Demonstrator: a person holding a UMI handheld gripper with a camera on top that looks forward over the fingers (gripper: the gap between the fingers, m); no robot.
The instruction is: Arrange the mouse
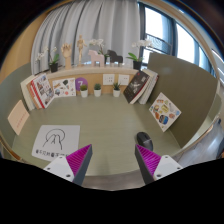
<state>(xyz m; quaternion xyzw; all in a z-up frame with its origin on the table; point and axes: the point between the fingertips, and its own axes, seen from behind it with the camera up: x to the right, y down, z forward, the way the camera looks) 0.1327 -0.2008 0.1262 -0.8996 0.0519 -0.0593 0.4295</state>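
Note:
A dark mouse (145, 139) lies on the green-grey desk top (105, 125), just ahead of my right finger (148, 161) and slightly to its inside. My gripper (114, 160) is open and empty, its two magenta pads wide apart above the desk's near edge. Nothing stands between the fingers. A white mat with a drawing (56, 140) lies on the desk ahead of my left finger (80, 160).
Books and cards (40, 90) lean along the left and back walls, with small potted plants (97, 89) on the back ledge. A picture card (165, 111) leans against the right partition (180, 90). Windows lie behind.

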